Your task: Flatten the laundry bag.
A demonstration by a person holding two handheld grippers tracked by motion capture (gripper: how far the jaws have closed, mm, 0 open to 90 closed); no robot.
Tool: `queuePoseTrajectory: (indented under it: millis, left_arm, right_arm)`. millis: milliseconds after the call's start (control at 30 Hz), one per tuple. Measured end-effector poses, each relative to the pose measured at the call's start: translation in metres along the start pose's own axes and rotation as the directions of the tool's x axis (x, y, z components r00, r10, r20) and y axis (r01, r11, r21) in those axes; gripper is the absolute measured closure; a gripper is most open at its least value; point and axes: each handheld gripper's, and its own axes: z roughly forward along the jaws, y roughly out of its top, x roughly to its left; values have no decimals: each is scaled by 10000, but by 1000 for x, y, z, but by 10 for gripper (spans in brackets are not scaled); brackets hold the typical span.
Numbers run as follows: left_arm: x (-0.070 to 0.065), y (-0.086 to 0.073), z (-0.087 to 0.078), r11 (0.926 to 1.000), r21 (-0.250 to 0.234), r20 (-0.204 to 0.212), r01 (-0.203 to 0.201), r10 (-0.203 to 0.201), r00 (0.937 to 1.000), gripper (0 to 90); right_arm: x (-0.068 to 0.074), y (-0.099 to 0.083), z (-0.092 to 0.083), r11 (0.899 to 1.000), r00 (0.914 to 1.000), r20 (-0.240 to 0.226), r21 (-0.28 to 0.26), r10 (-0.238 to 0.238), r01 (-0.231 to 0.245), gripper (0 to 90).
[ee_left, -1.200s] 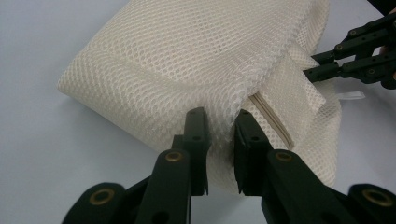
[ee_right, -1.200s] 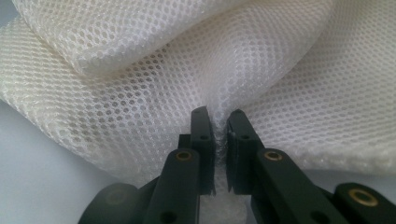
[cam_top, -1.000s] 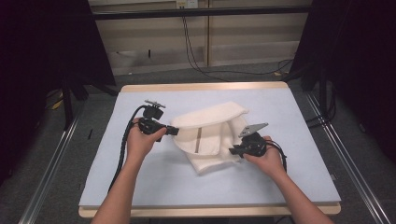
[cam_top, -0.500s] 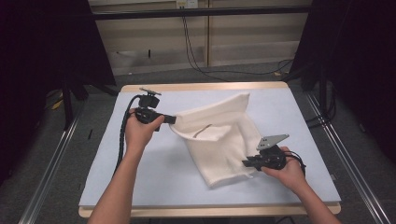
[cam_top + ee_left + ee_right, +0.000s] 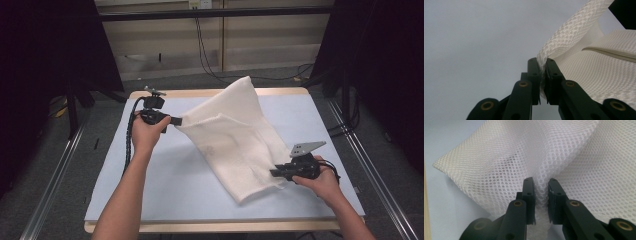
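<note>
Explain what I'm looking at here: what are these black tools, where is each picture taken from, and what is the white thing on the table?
A person stands at a table covered in pale blue and holds a hand-operated tool with two black jaws in each hand. The wide picture comes from a fixed camera above the person, looking down. There the left gripper and the right gripper each hold a side of a white mesh bag, stretched between them and partly lifted. The other two pictures come from small cameras riding on the tools, looking along the jaws. In the left gripper view, the jaws pinch a folded edge of the bag tightly. In the right gripper view, a bunch of mesh sits between jaws that have just been opening, and there seems to be a gap beside the fabric.
</note>
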Motion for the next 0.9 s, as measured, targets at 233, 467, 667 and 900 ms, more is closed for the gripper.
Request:
queuePoseTrajectory:
  millis: [233,467,667,900]
  left_arm:
    - [3,0,-5,9974,-580,-751,-430,386,9964,556]
    - [9,-4,-10,9974,-608,-877,-381,327,9956,406]
    - [19,-6,-16,9974,-675,-843,-240,182,9963,382]
    - [27,-8,-24,9975,-685,-902,-186,124,9958,359]
  right_arm:
    - [2,1,2,9997,9987,492,-237,89,-77,653]
    - [3,3,5,9996,9964,849,-266,84,-62,656]
    - [4,5,8,9995,9959,892,-317,118,-90,669]
    - [2,5,11,9994,9957,898,-279,211,-187,675]
